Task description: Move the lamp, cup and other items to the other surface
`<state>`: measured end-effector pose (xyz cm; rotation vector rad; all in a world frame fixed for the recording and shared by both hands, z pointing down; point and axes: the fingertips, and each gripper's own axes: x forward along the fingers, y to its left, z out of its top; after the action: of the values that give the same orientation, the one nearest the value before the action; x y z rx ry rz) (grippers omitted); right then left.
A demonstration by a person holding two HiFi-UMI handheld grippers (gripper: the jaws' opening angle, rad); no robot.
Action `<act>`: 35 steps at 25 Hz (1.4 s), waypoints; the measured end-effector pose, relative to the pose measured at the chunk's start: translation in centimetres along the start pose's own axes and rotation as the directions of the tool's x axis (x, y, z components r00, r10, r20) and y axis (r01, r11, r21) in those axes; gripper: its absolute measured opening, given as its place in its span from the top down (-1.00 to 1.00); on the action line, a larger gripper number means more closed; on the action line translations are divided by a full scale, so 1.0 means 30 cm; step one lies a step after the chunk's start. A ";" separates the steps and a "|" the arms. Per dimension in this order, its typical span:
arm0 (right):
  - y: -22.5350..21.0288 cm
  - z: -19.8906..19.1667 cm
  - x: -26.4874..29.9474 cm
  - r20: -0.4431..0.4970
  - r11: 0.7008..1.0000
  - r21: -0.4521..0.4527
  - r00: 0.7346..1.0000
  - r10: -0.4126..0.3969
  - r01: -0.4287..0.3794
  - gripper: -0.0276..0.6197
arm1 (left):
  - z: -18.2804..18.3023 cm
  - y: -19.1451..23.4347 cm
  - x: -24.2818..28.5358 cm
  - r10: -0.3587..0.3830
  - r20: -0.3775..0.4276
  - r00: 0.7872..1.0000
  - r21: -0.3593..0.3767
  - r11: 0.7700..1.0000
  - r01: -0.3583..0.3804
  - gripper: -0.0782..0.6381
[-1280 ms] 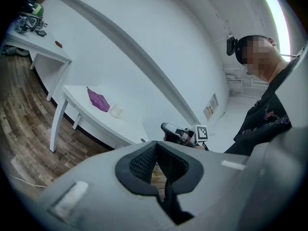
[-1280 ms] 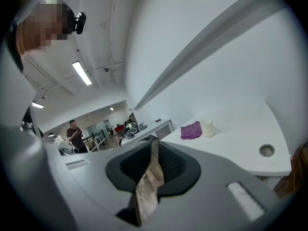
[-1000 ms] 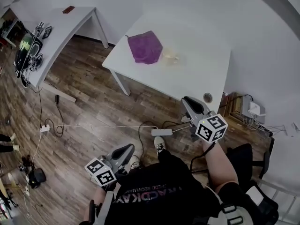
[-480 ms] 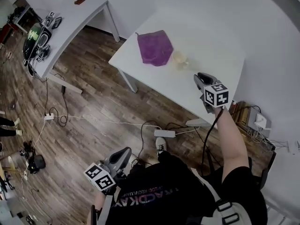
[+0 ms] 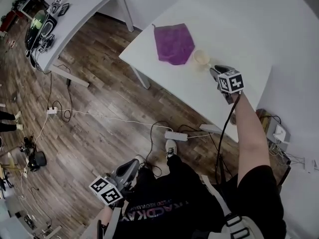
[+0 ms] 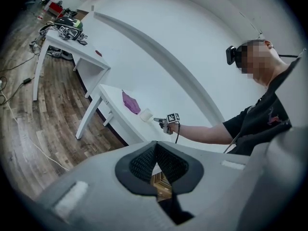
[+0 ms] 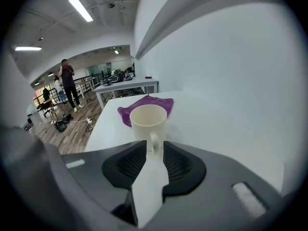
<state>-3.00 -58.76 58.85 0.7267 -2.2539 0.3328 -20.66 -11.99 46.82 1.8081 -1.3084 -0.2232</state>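
Right gripper [image 7: 154,147] spread, jaws just been opening; smooth cream cup [image 7: 148,121], loop handle between tips, unpinched; crumpled purple cloth [image 7: 144,102] beyond. Left gripper [image 6: 155,146] pressed together, empty.

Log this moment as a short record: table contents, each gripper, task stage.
surface: white table
on it: purple cloth, cream cup beside it
right gripper: jaws apart, just been opening; cup handle at their tips, ungripped
left gripper: shut, empty, low beside the person
stage: cup not yet lifted
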 end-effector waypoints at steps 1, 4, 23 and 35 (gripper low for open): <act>0.002 0.002 0.015 -0.012 1.000 -0.015 1.000 0.006 -0.006 0.56 | -0.002 0.005 -0.001 0.004 -0.002 1.000 -0.006 1.000 -0.004 0.78; 0.009 0.005 0.056 -0.054 0.998 -0.065 0.998 0.013 -0.017 0.53 | -0.008 0.019 -0.004 0.016 -0.005 1.000 -0.019 1.000 -0.016 0.78; 0.053 -0.018 0.114 -0.020 0.999 -0.003 0.999 -0.035 0.035 0.75 | -0.043 0.035 -0.024 0.033 -0.023 0.999 -0.046 0.998 -0.034 0.78; 0.111 -0.001 0.012 0.155 0.980 0.145 0.976 -0.155 0.132 0.75 | -0.014 0.053 -0.053 -0.004 -0.027 1.000 -0.017 1.000 0.004 0.78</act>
<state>-5.15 -56.20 59.05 1.0165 -2.3345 0.3681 -22.20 -10.53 47.70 1.7939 -1.2803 -0.2106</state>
